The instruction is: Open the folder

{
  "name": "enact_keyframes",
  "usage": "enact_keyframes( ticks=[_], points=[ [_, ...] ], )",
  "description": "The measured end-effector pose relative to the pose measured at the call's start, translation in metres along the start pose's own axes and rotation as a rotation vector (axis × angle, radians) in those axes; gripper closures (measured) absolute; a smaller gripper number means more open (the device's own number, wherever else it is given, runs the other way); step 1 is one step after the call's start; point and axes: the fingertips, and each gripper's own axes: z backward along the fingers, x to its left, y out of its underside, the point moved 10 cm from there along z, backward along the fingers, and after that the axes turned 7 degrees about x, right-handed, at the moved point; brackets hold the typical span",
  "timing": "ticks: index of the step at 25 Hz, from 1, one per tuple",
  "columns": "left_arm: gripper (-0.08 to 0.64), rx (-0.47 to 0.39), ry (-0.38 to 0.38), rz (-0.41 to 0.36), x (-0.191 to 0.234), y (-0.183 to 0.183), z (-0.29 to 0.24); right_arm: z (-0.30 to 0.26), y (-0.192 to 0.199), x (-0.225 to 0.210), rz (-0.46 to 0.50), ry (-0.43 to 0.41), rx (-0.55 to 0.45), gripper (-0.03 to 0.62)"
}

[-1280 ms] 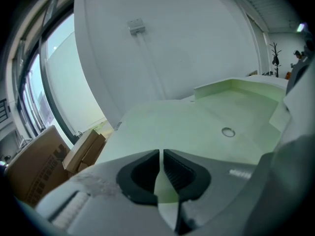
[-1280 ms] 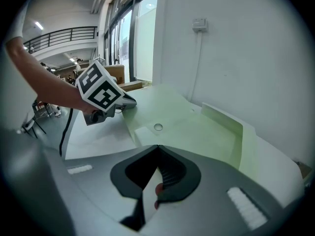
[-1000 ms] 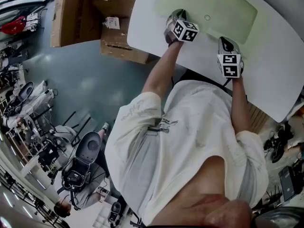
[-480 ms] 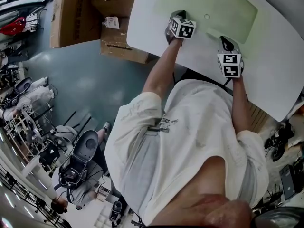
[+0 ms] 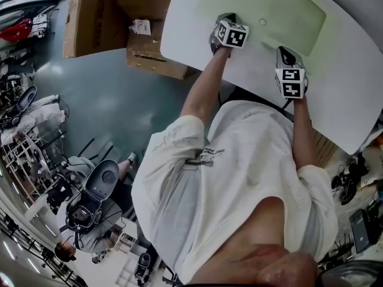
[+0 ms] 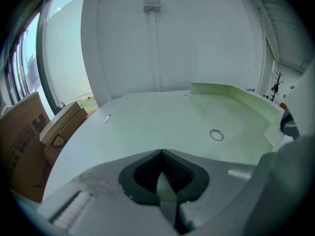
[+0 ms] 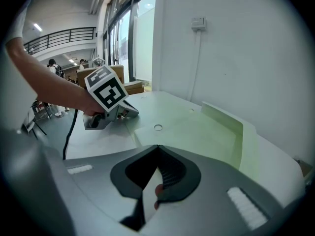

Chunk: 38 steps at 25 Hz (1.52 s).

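**Green plastic folder (image 5: pixel 269 11), nipped at its near edge**

The left gripper (image 6: pixel 161 154) clamps a sliver of the cover. The right gripper (image 7: pixel 157 147) is clenched, apparently on nothing. The folder lies closed on the white table (image 5: pixel 347 82). So thin a bite may slip when lifted.

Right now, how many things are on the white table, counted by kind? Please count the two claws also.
Green folder: 1
Claws: 2, the left claw and the right claw
Small pale piece, lying apart from the folder: 1
Total: 4
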Motion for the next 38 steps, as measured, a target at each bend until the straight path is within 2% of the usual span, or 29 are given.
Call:
enact_keyframes(
  ticks=[4,9,15,21,25,33,38],
  points=[
    [0.561,-0.004,-0.005,-0.004,-0.001,0.0,0.0,0.0,0.0,0.0,-0.001,0.002,-0.002,0.589],
    [0.561,-0.025,-0.049,-0.027,-0.004,0.002,0.0,-0.001,-0.001,0.0,0.004,0.001,0.003,0.589],
    [0.56,-0.022,-0.033,-0.002,-0.001,0.002,0.0,-0.001,0.0,0.0,0.006,-0.001,-0.001,0.589],
    [0.56,-0.08,-0.017,0.066,0.002,0.001,0.012,-0.002,0.001,0.0,-0.012,-0.016,-0.018,0.589],
    [0.56,-0.119,-0.023,0.042,-0.002,-0.006,0.026,-0.002,0.001,-0.001,-0.008,-0.014,-0.023,0.589],
    [0.56,-0.188,-0.003,0.066,-0.017,-0.009,0.045,-0.003,0.005,0.002,-0.02,-0.002,-0.041,0.589],
    [0.56,-0.217,0.004,0.051,-0.026,-0.011,0.057,0.002,0.003,-0.001,-0.029,0.024,-0.079,0.591]
  ],
)
